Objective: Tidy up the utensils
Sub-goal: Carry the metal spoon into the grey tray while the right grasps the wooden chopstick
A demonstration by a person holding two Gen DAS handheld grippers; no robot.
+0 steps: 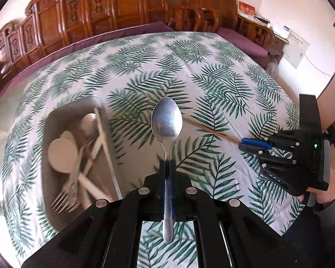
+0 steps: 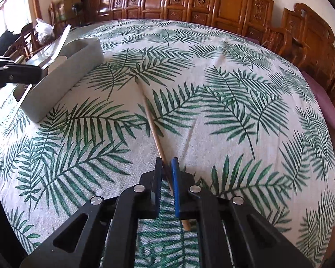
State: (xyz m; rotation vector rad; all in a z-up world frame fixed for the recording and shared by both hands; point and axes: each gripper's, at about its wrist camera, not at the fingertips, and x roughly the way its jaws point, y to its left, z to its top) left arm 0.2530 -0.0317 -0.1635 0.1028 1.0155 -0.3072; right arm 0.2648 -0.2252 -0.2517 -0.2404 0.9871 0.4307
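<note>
Left tongs (image 1: 166,164) are clamped tight on a metal spoon's (image 1: 166,125) handle, its bowl pointing forward above the leaf-print surface (image 1: 212,67). Right tongs (image 2: 167,164) are closed around a wooden chopstick (image 2: 153,129) lying on the cloth. Beside them sits a grey tray (image 1: 55,214) with forks (image 1: 64,201) and pale spoons (image 1: 62,156).

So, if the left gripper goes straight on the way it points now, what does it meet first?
Probably the leaf-patterned tablecloth, beyond the metal spoon that the left gripper holds; the grey utensil tray lies left of that line. Depth is unclear.
</note>
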